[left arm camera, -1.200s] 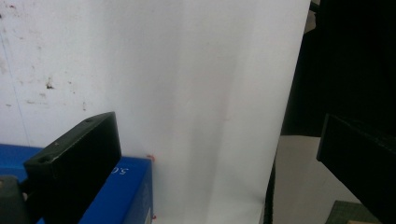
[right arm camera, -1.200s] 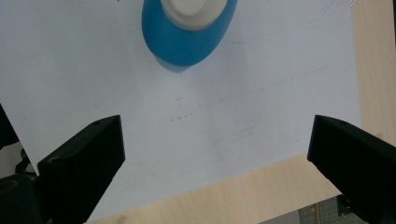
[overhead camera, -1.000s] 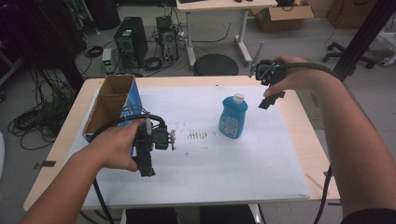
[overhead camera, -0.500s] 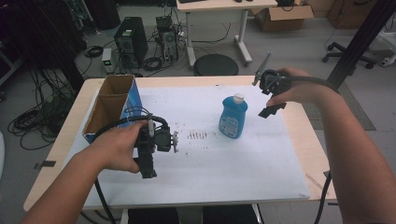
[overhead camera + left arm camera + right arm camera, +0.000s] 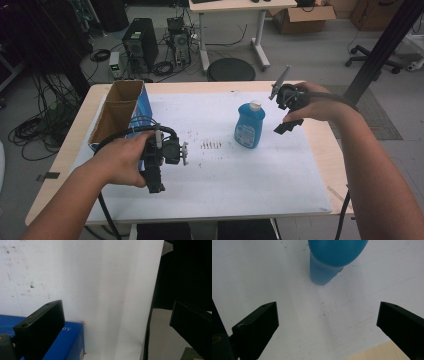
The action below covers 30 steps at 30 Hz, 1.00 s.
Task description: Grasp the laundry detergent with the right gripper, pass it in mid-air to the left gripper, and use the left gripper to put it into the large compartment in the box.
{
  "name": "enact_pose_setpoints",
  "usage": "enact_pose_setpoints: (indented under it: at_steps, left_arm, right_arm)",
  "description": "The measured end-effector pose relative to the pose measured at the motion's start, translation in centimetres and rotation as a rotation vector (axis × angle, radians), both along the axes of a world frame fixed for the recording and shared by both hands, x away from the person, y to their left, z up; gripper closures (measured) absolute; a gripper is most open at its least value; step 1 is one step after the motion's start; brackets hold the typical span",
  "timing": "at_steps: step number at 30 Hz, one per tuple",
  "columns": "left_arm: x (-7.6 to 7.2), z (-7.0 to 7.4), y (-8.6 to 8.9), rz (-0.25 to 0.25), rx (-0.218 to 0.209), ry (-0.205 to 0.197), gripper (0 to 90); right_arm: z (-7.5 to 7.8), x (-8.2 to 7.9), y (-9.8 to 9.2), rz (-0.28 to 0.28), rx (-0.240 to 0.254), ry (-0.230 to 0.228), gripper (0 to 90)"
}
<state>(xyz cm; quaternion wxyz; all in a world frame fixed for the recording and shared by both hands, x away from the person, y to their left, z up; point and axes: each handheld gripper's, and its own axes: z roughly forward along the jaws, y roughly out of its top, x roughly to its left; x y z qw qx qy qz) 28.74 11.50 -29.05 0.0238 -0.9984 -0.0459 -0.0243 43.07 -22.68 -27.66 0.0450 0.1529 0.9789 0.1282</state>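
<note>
A blue bottle [image 5: 249, 125] with a white cap stands upright on the white sheet [image 5: 225, 170], right of centre. My right gripper [image 5: 286, 116] hovers just to its right, held in a hand, jaws wide apart and empty. In the right gripper view the bottle [image 5: 332, 257] sits ahead at the top, beyond the open right gripper [image 5: 327, 312]. My left gripper [image 5: 156, 180] is low over the sheet at the left front, beside a blue cardboard box [image 5: 120, 112]. The left gripper [image 5: 113, 315] is open with nothing between its jaws, and the box's blue corner [image 5: 71, 340] lies by its left jaw.
The box is open at the top and stands along the table's left side. Small dark marks [image 5: 211, 146] dot the sheet's middle. The wooden table edge [image 5: 327, 150] runs along the right. Computers, cables and a stool stand on the floor behind.
My right gripper has come down and leftwards, closer to the bottle. The left gripper has hardly moved.
</note>
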Motion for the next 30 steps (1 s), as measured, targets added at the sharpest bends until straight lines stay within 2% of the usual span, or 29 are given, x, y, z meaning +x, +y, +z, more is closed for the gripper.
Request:
enact_pose_setpoints:
  at_steps: [10,16,22,30]
  left_arm:
    - [-0.2,0.0,0.0,-0.006,0.004,-0.008,0.4]
    - [-0.5,0.1,0.0,-0.01,-0.013,-0.018,0.4]
    - [-0.7,0.0,0.1,-0.012,-0.003,-0.015,0.4]
    - [-0.8,-0.3,0.1,-0.007,-0.001,-0.01,0.4]
  right_arm:
    - [-1.6,-0.8,-0.1,-0.025,0.072,0.008,3.8]
    - [-2.5,-1.2,-0.2,-0.041,0.097,-0.002,3.8]
    - [-4.0,-1.3,-0.3,-0.062,0.14,-0.023,3.8]
    - [-5.4,-1.2,-0.2,-0.091,0.229,-0.049,3.6]
